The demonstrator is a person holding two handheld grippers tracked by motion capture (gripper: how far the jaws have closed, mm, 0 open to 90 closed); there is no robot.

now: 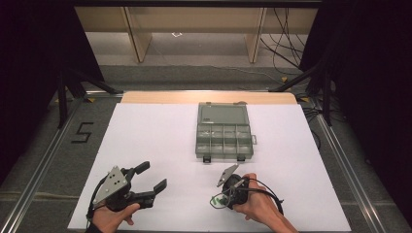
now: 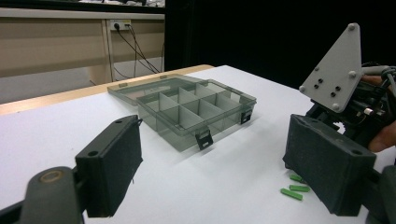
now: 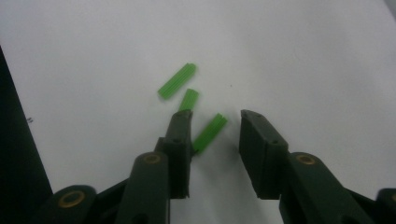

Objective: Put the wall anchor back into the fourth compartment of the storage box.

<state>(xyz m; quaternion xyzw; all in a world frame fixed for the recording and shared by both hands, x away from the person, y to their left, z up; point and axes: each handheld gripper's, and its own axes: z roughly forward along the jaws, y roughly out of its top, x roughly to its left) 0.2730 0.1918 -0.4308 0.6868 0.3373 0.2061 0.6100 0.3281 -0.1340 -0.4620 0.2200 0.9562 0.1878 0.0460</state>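
Three small green ribbed plugs lie on the white table. In the right gripper view one plug (image 3: 210, 132) lies between the jaws of my right gripper (image 3: 215, 115), close against the left jaw with a gap to the right one. The other two plugs (image 3: 176, 80) (image 3: 189, 99) lie just beyond the tips. In the high view the right gripper (image 1: 221, 198) points down at the plugs (image 1: 216, 200) near the table's front edge. My left gripper (image 1: 150, 177) rests at the front left, jaws wide apart and empty. Its fingers (image 2: 112, 163) frame a clear compartment box (image 2: 187, 135).
The clear box (image 1: 223, 114) sits at the table's middle back with its lid open flat behind it and its several compartments looking empty. The white table (image 1: 145, 136) ends in a wooden strip at the back. Black stands and cables flank both sides.
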